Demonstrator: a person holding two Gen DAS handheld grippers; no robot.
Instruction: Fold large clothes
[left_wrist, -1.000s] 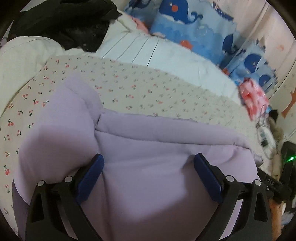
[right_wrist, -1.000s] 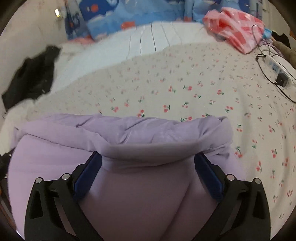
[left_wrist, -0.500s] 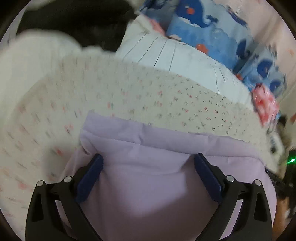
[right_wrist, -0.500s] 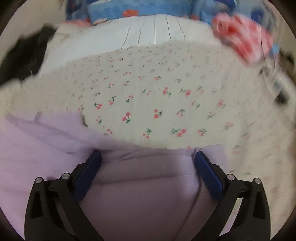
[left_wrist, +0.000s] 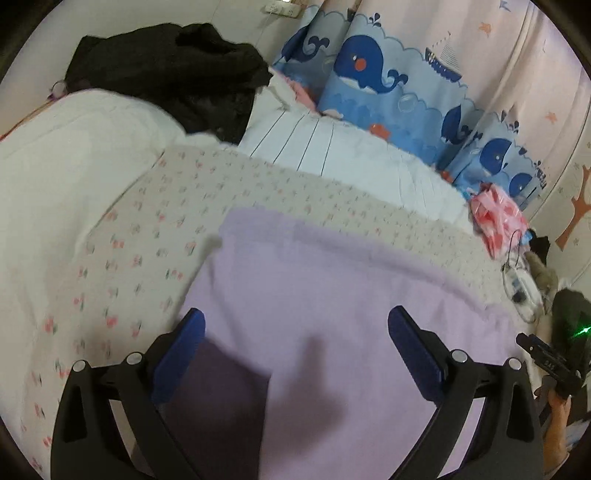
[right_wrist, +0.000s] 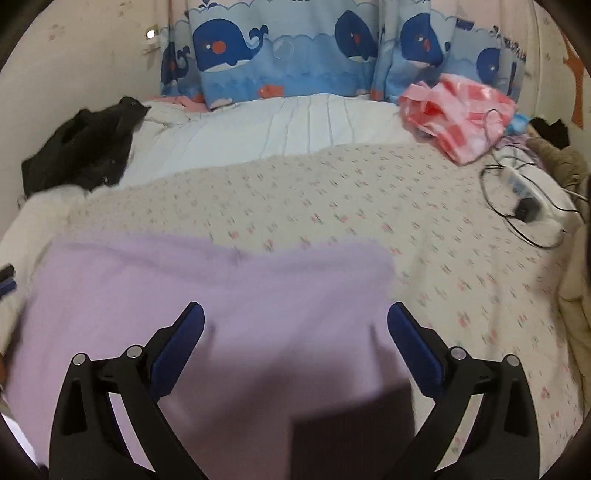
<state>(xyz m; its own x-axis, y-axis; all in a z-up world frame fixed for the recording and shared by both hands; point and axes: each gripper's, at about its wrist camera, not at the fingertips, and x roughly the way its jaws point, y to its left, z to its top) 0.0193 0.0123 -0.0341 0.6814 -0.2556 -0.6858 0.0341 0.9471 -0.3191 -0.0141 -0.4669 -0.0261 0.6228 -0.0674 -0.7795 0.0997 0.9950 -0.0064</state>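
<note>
Flattened since a moment ago, the lilac garment (left_wrist: 332, 295) lies spread on the cherry-print bed (right_wrist: 369, 192); left tool (left_wrist: 295, 332) and right tool (right_wrist: 295, 325) gape wide, apparently holding nothing.

The garment (right_wrist: 207, 295) lies spread on the near part of the printed bedsheet (right_wrist: 332, 206), beneath both grippers. Behind the sheet lies a striped quilt (right_wrist: 280, 129), and behind that a whale-print curtain (right_wrist: 280, 55) hangs along the wall. A heap of clothing (right_wrist: 81, 147) sits at the far left of the bed. At the far right lies a checked cloth (right_wrist: 458, 110), with a power strip (right_wrist: 524, 188) and its cables in front of it.
</note>
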